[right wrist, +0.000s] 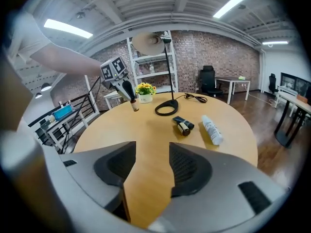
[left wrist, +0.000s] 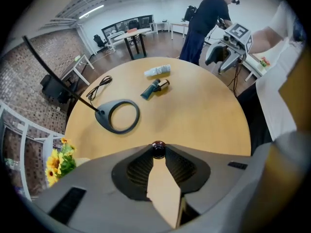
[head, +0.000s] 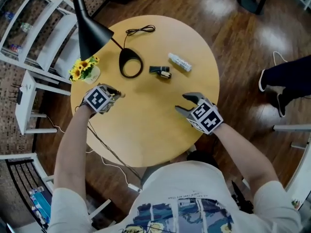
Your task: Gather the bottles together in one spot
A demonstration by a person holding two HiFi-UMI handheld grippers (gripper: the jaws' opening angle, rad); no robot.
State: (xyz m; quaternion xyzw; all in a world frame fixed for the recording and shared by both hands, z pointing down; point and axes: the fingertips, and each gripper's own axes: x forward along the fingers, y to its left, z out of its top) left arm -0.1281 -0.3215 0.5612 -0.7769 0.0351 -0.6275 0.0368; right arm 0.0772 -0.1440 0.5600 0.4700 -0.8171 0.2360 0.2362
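My left gripper [head: 115, 95] is shut on a small brown bottle [left wrist: 158, 148], whose dark cap shows between the jaw tips. In the right gripper view this bottle [right wrist: 134, 105] stands upright near the table's left edge, beside the flowers. A dark bottle [head: 160, 72] lies on its side near the middle of the round wooden table [head: 146, 130]. A clear white bottle [head: 180, 62] lies just beyond it to the right. My right gripper [head: 183, 103] hovers over the table's right side, open with nothing between its jaws, and it points toward both lying bottles [right wrist: 183, 124].
A black desk lamp [head: 90, 28] with a ring base [head: 130, 63] and a cord stands at the table's far left. A pot of yellow flowers [head: 85, 71] sits at the left edge. White shelving [head: 34, 28] stands left of the table. A person's legs [head: 286, 76] are at the right.
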